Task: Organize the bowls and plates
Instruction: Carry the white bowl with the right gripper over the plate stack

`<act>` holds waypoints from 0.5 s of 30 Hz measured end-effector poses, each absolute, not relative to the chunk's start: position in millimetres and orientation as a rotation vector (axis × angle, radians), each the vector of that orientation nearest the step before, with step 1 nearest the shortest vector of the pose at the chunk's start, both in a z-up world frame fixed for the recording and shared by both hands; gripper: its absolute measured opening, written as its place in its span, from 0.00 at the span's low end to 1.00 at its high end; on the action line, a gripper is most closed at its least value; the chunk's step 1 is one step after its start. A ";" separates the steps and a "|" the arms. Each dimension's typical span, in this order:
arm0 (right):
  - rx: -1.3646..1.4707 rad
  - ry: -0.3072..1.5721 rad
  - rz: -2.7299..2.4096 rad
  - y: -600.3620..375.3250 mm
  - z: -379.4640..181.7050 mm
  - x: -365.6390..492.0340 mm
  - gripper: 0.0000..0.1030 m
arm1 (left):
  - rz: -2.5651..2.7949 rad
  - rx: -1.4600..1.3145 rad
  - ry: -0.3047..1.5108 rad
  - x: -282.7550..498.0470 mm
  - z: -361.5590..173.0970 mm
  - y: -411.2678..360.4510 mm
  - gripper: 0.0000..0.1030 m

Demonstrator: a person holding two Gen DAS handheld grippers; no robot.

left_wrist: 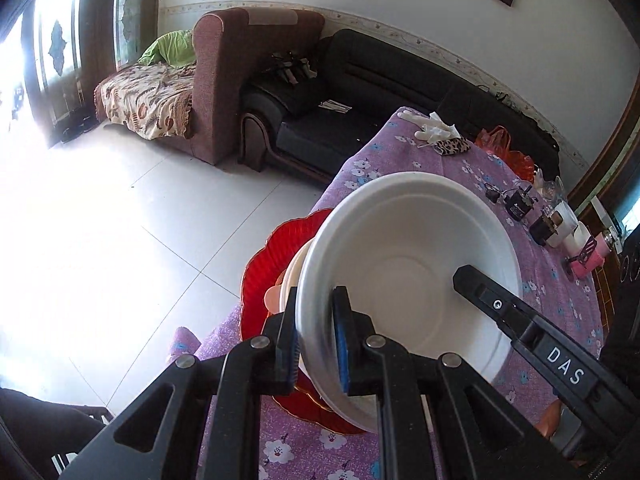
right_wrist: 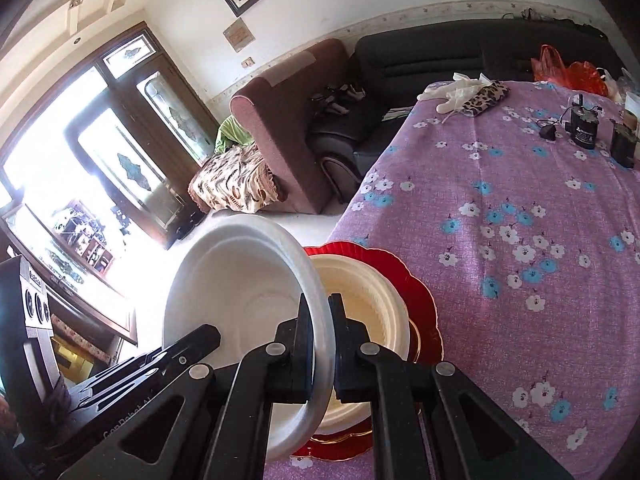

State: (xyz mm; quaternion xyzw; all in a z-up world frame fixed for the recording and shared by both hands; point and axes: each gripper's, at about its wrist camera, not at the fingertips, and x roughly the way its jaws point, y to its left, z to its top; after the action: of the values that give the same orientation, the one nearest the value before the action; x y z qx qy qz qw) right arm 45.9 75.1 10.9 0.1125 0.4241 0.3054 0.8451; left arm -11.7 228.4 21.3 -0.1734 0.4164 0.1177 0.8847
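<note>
Left gripper [left_wrist: 316, 336]: jaws clamped on the left rim of the white bowl [left_wrist: 404, 264]
White bowl: tilted, held above the near left table corner; over the cream bowl [right_wrist: 360, 312] on the red plate [right_wrist: 416, 292]
Right gripper [right_wrist: 320, 344]: jaws clamped on the bowl's right rim
Table [right_wrist: 520, 240]: purple floral cloth; small items far right

Left claw [left_wrist: 316, 340] angled downward, jaws clamped on the bowl [left_wrist: 408, 264] rim, right claw [right_wrist: 320, 350] angled downward, jaws pinching the opposite rim, both claws sharing one bowl
</note>
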 end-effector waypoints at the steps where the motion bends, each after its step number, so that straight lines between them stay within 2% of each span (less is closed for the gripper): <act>1: 0.235 0.898 0.641 76.1 9.3 46.8 0.08 | 0.243 -0.362 0.870 -10.5 19.2 229.1 0.13; 15: 0.238 0.908 0.622 79.6 -0.3 53.9 0.08 | 0.239 -0.363 0.887 -1.8 7.0 233.6 0.13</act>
State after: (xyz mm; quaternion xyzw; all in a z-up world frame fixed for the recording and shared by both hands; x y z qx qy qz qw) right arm 53.9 79.6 -0.3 0.1128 0.4306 0.2950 0.8455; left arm -1.8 233.6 7.0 -0.1741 0.4257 0.1147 0.8805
